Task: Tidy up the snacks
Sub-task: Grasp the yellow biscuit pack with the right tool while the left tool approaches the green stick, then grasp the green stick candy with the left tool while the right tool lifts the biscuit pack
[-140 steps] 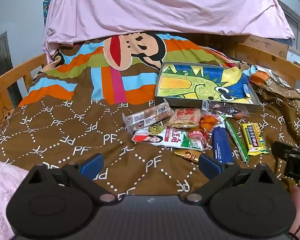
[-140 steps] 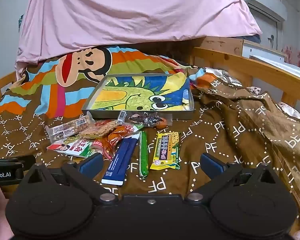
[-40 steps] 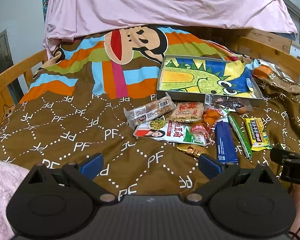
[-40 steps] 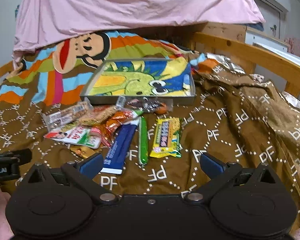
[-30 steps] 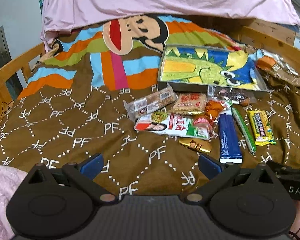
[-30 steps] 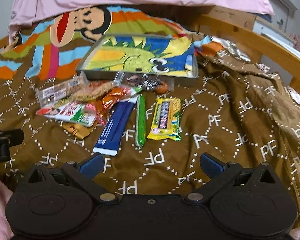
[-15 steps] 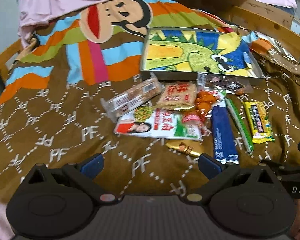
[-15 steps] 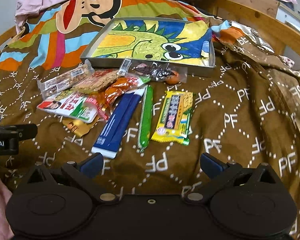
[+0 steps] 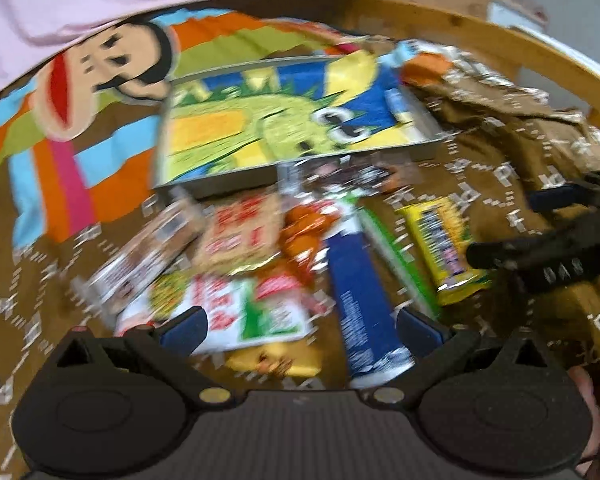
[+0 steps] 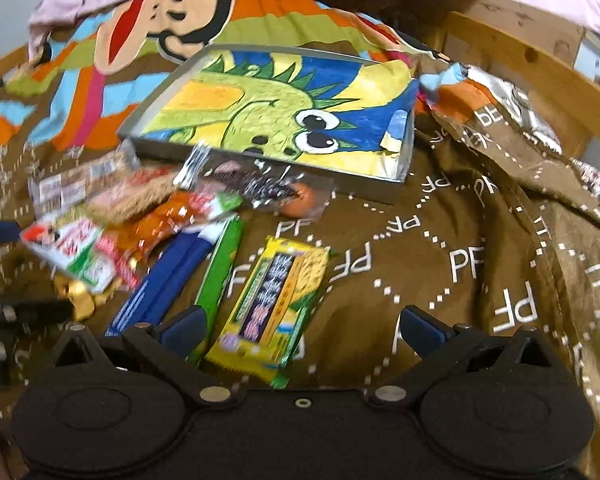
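While hovering over the snacks (image 10: 148,236) heaped on the brown blanket (image 10: 460,264), just near of the tray (image 10: 404,168) — presumably their destination, still bare. Lying loose, none gripped yet. Right gripper (image 10: 300,330) hanging jaws wide apart, empty, framing the yellow bar (image 10: 272,308) — likely first pick. Left gripper (image 9: 304,326) likewise spread wide, holding nothing, poised above the blue packet (image 9: 360,292) and white packet (image 9: 236,316).

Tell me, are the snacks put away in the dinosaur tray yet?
Not yet. The dinosaur tray holds no snacks. Nothing is in hand: the left gripper and right gripper are both open, over the pile. The yellow snack bar, green stick, blue pack and the other packets all lie on the brown blanket, waiting to be sorted.
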